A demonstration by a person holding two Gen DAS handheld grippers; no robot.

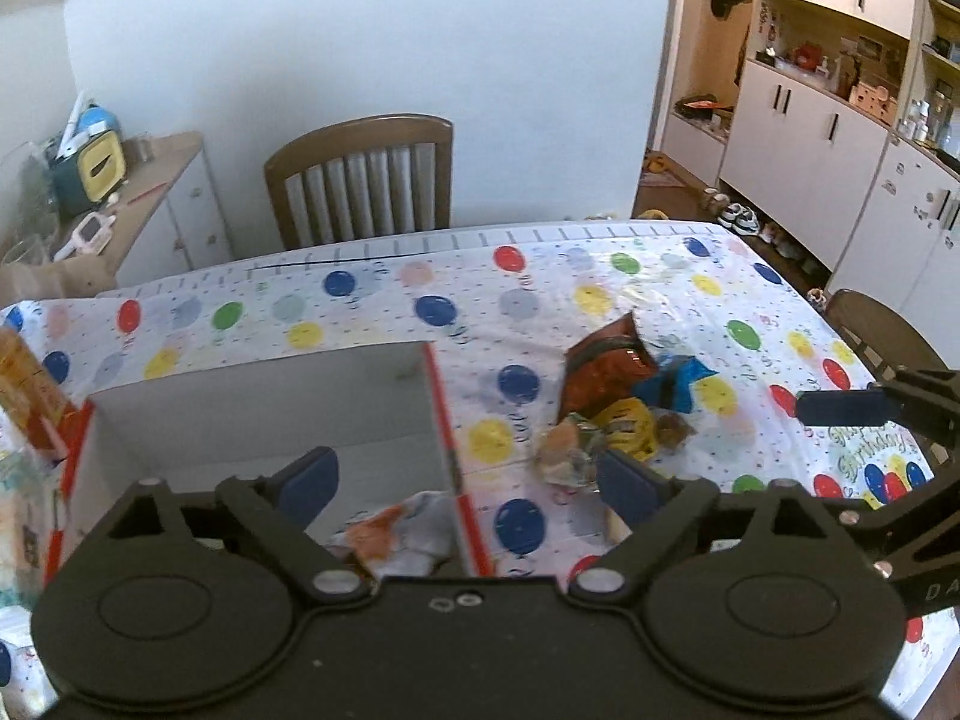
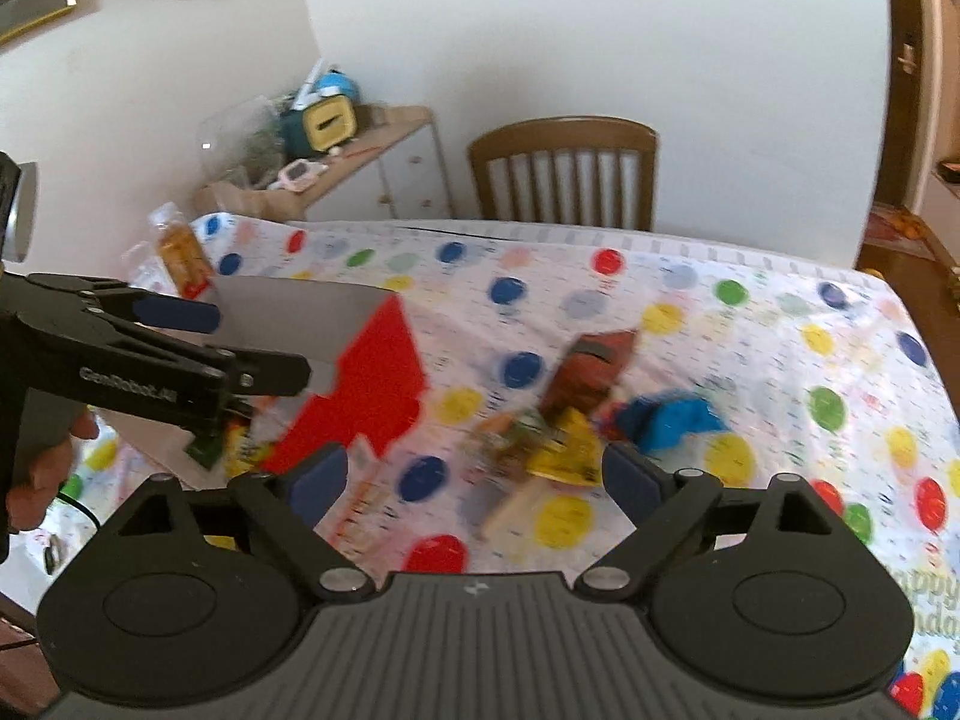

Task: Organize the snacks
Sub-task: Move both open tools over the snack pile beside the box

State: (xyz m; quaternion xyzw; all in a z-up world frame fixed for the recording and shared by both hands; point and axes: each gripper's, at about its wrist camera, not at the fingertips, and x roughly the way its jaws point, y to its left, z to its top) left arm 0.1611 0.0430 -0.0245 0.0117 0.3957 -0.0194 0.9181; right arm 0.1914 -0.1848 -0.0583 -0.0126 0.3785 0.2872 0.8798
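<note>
Both tongs stand spread and empty: left tongs over the red-and-white box, right tongs above the snack pile on the balloon-print table. One packet already lies in the box. Best next: single out the orange-brown bag on top, pinch its crimped edge, lift clear before carrying.

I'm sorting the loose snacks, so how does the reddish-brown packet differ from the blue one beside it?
The reddish-brown foil snack packet is the larger of the two; the blue snack packet is smaller and more crumpled. The reddish-brown one lies farther from the camera and nearer the red-and-white cardboard box; the blue one sits to its right. Both lie in the same pile on the balloon-print tablecloth, outside the box.
</note>
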